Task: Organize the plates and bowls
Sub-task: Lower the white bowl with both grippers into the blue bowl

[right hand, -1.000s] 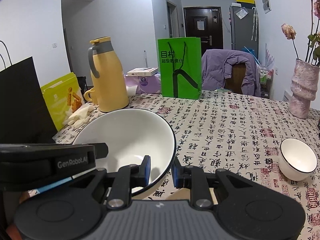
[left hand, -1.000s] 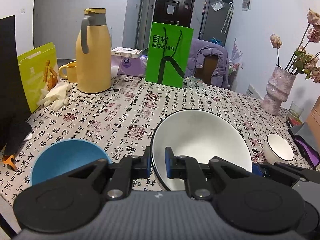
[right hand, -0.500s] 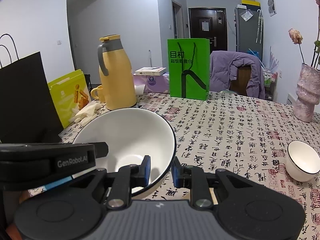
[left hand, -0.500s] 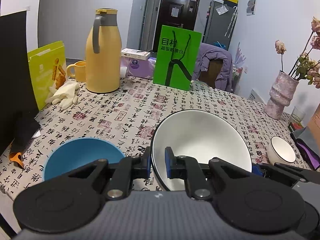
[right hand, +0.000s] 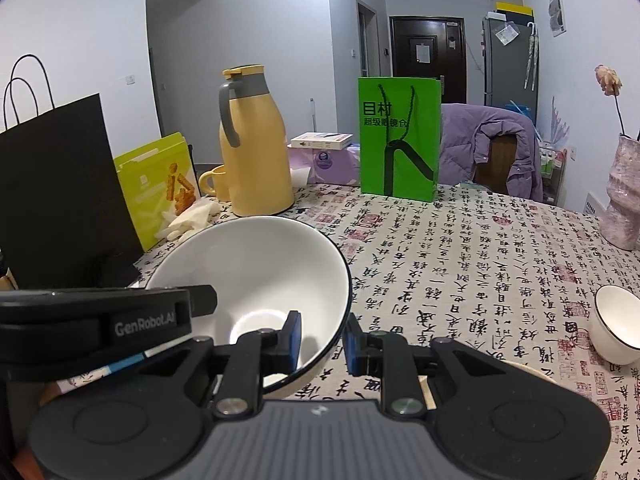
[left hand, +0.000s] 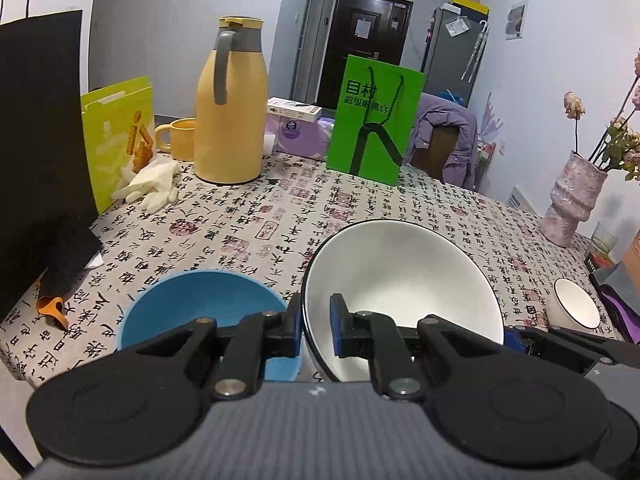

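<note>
Both grippers hold a large white bowl with a dark rim (left hand: 400,280) (right hand: 256,272) above the table's near edge. My left gripper (left hand: 316,320) is shut on its left rim. At the opposite, right rim my right gripper (right hand: 322,336) is shut too, one pad inside and one outside. An empty blue bowl (left hand: 192,308) sits on the table just left of the white one, close to my left fingers. A small white bowl (left hand: 576,308) (right hand: 616,320) stands far right. The left gripper's body (right hand: 100,320) shows in the right wrist view.
On the calligraphy tablecloth (left hand: 360,216) stand a yellow thermos jug (left hand: 230,108), a yellow mug (left hand: 178,138), a green paper bag (left hand: 374,120), a black bag (left hand: 40,140), a yellow-green bag (left hand: 118,128) with white gloves (left hand: 148,184), and a pink vase (left hand: 572,200) at right.
Both grippers have carried the white bowl to the left, so it now sits right beside the blue bowl. The grips on the rim are unchanged.
</note>
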Demonstrator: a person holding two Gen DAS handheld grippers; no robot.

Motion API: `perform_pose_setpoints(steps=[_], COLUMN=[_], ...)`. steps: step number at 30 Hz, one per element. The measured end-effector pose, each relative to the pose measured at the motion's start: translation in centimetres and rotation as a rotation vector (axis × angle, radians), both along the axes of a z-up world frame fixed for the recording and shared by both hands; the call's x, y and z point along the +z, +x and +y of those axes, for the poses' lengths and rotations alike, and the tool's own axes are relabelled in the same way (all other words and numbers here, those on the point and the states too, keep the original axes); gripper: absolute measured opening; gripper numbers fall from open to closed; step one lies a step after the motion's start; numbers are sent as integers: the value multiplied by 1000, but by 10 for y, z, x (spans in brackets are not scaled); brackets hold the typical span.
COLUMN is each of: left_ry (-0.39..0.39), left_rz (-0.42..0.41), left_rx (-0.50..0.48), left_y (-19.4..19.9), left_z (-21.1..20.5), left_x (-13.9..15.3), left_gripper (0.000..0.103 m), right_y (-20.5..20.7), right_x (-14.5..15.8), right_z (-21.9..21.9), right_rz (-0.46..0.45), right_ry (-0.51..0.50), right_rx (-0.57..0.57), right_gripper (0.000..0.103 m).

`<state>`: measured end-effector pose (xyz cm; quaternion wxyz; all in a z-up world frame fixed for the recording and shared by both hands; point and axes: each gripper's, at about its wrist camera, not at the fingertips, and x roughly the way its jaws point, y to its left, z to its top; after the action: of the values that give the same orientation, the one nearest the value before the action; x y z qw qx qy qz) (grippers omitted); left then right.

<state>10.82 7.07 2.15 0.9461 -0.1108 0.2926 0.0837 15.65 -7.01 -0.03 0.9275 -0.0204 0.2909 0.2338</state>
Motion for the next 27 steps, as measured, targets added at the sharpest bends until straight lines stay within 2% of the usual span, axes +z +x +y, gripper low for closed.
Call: perform_pose_setpoints(steps=[27], left_ry=[-37], left_rz=[5], left_rx=[67], left_y=[-12], left_z=[54], left_x=[-7], left_gripper=[13], right_y=[-1], right_x=[-5], right_z=[53], right_rz=[13], right_ry=[-10], right_rx=[66], right_gripper=[21])
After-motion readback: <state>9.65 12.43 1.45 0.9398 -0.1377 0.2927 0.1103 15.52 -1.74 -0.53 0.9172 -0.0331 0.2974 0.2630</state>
